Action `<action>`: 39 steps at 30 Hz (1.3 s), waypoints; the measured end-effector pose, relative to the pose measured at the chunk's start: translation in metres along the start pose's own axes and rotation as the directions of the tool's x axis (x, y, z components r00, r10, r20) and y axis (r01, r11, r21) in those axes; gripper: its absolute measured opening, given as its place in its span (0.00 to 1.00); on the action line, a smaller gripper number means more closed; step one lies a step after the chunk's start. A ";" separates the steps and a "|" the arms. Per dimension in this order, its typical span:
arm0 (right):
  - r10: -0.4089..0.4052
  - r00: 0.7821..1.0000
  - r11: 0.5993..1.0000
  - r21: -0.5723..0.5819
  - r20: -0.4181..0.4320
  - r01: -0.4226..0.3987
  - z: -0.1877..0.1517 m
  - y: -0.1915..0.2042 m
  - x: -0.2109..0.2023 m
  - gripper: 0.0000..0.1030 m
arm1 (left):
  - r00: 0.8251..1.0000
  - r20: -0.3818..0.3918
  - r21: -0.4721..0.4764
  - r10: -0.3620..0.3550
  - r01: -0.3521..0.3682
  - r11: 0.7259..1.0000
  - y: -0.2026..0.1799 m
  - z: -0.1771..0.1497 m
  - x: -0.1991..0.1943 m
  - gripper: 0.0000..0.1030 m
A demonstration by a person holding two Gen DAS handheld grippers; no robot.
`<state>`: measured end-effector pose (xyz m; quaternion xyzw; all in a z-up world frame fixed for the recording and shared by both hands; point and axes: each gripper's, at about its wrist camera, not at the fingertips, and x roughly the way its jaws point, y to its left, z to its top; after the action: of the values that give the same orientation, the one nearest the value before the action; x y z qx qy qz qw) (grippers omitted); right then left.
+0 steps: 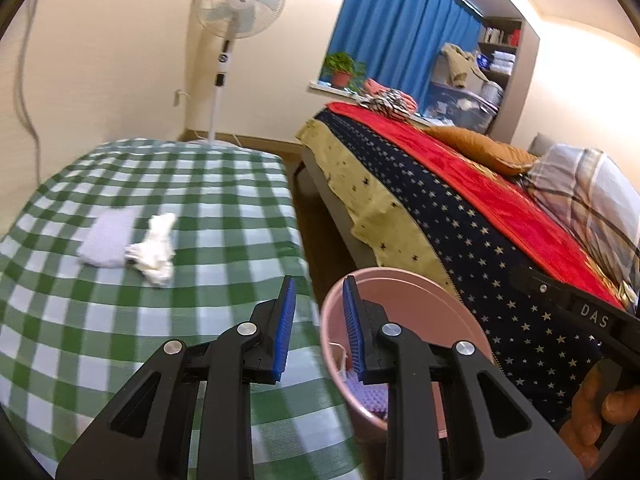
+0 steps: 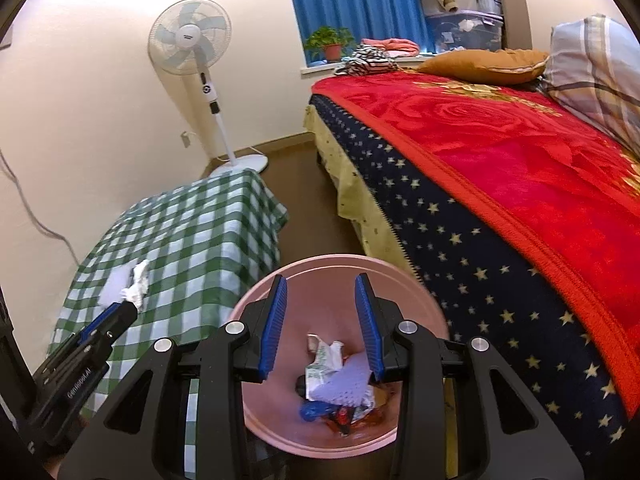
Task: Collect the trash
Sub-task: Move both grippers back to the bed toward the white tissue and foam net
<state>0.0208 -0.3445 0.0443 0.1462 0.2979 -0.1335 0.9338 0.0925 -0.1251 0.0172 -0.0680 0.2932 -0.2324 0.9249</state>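
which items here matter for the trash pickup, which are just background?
Job:
- crumpled white tissue on the checked table
- pale lilac packet touching it
- pink bin, trash already inside
- left gripper, open
- right gripper, open over the bin

Background:
- fan
- bed
- potted plant

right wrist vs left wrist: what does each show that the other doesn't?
Right wrist only: the pile of trash at the bottom of the pink bin, under the open right gripper, and the fan's base.
Left wrist only: the hand holding the other gripper.
Both: crumpled tissue and pale cloth on the green checked tablecloth, bin, bed; the left gripper is open.
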 end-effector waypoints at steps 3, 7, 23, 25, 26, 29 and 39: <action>0.026 1.000 1.000 -0.005 -0.001 -0.026 -0.002 0.010 -0.001 0.35 | 1.000 0.013 -0.020 0.024 -0.023 1.000 0.015 0.002 -0.009 0.24; 0.070 0.998 0.997 -0.027 -0.002 -0.070 -0.004 0.032 0.000 0.35 | 0.998 0.029 -0.052 0.058 -0.056 0.997 0.036 0.004 -0.018 0.24; 0.265 0.962 0.959 -0.090 -0.061 -0.270 -0.017 0.125 0.051 0.24 | 0.978 0.045 -0.167 0.203 -0.193 0.967 0.116 0.003 -0.031 0.24; 0.289 0.955 0.951 -0.090 -0.070 -0.295 -0.019 0.136 0.060 0.22 | 0.976 0.039 -0.186 0.215 -0.204 0.961 0.124 0.002 -0.029 0.24; 0.295 0.953 0.949 -0.090 -0.073 -0.301 -0.021 0.140 0.064 0.22 | 0.975 0.036 -0.186 0.221 -0.211 0.960 0.126 0.003 -0.028 0.24; 0.311 0.946 0.944 -0.085 -0.090 -0.318 -0.026 0.156 0.079 0.22 | 0.970 0.029 -0.197 0.240 -0.229 0.953 0.135 0.003 -0.024 0.24; 0.347 0.926 0.929 -0.079 -0.147 -0.361 -0.036 0.195 0.123 0.23 | 0.958 0.009 -0.221 0.287 -0.278 0.935 0.163 0.009 0.000 0.24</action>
<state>0.1643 -0.1717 -0.0191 0.1571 0.3337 0.0629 0.9274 0.1611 0.0187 -0.0177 -0.1307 0.3044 -0.0623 0.9415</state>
